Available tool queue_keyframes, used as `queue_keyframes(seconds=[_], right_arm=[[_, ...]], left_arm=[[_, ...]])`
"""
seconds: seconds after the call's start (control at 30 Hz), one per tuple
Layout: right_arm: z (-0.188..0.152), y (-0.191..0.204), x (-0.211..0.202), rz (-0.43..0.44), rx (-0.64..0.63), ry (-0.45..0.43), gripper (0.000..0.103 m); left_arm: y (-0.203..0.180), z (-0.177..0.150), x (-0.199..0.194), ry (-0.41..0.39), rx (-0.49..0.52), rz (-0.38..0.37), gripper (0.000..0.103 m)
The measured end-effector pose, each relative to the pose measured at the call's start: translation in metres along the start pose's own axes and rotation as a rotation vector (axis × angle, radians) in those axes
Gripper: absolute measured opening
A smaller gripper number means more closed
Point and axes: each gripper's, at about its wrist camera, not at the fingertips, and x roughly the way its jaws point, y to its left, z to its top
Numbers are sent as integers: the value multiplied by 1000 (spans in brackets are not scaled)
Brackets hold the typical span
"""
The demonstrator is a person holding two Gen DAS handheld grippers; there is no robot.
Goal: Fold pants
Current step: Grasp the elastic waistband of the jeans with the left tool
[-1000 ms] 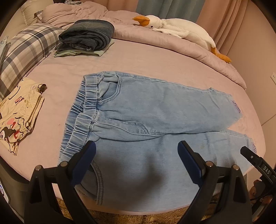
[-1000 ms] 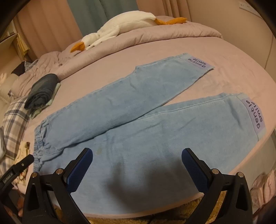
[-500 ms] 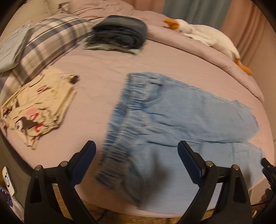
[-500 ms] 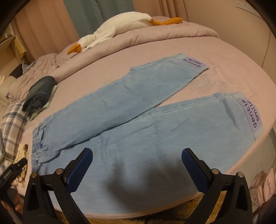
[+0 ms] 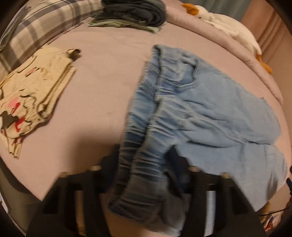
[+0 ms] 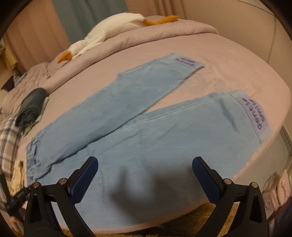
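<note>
Light blue denim pants [image 6: 146, 131] lie spread on the pink bed, waistband to the left, both legs to the right with purple hem labels. In the left wrist view the elastic waistband [image 5: 146, 149] runs between the fingers of my left gripper [image 5: 146, 164], which sits at its near corner; the frame is blurred and the fingers are partly hidden by cloth, so I cannot tell whether they are shut on it. My right gripper [image 6: 144, 173] is open and empty, just above the near leg.
A folded dark jeans stack [image 5: 133, 11] and a plaid pillow [image 5: 36, 23] lie at the back left. A cream patterned garment [image 5: 31, 94] lies left of the pants. A plush goose [image 6: 109, 34] rests on the rumpled duvet at the far side.
My left gripper moved left and down onto the waistband's near corner, which now lies between its fingers. My right gripper barely shifted over the near leg.
</note>
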Motion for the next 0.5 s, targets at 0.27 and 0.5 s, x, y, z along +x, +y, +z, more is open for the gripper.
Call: queue_keyframes(seconds=[0.27, 0.5], right_arm=[[2, 5, -5, 5, -35, 2, 95], [7, 21, -1, 58, -74, 6, 95]], left_arm=[[9, 8, -50, -82, -45, -78, 17], [36, -2, -33, -29, -82, 3, 18]])
